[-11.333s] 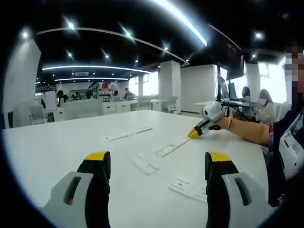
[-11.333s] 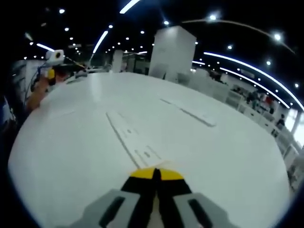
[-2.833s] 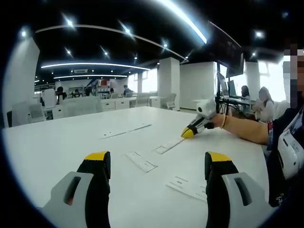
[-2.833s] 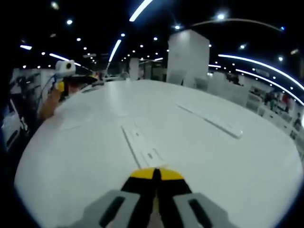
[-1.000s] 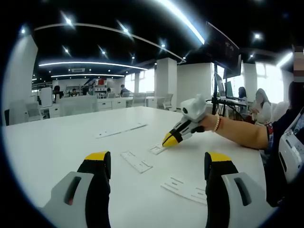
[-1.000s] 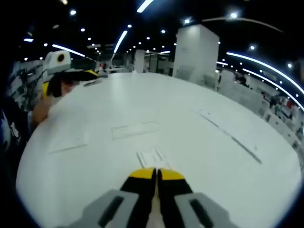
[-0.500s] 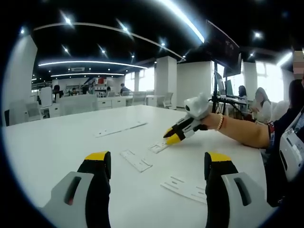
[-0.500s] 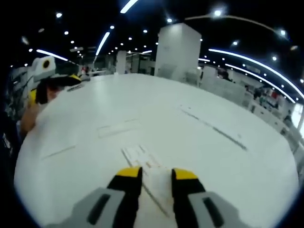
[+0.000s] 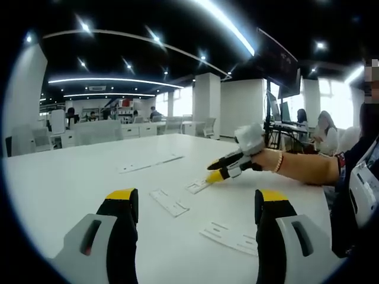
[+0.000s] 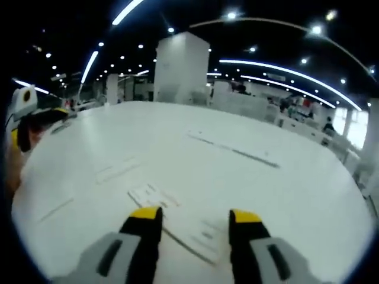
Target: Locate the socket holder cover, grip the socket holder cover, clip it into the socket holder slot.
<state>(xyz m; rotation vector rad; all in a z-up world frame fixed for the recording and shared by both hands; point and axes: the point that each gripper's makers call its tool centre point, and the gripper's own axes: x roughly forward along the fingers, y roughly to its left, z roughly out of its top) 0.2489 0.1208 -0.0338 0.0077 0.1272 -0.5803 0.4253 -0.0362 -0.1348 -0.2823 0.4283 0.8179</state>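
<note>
Several flat white plastic pieces lie on the white table [image 9: 71, 183]. My right gripper [image 10: 195, 216] is open, and a slotted white piece [image 10: 198, 236] lies on the table between and just ahead of its fingertips. A smaller white piece [image 10: 151, 194] lies just beyond its left fingertip. In the left gripper view the right gripper [image 9: 214, 171] hangs open just over a small white piece [image 9: 198, 186]. My left gripper [image 9: 195, 204] is open with nothing between its jaws, low above the table. Another short piece [image 9: 169, 202] lies ahead of its left jaw.
A long white strip [image 9: 151, 162] lies farther back on the table, also the long strip [image 10: 234, 149]. A slotted piece [image 9: 234, 236] lies near the left gripper's right jaw. A person's forearm [image 9: 308, 168] reaches in from the right. People sit at desks behind.
My right gripper, shut a second ago with its tips at a white piece, has opened wide and its view has swung. The left gripper has stayed still and open.
</note>
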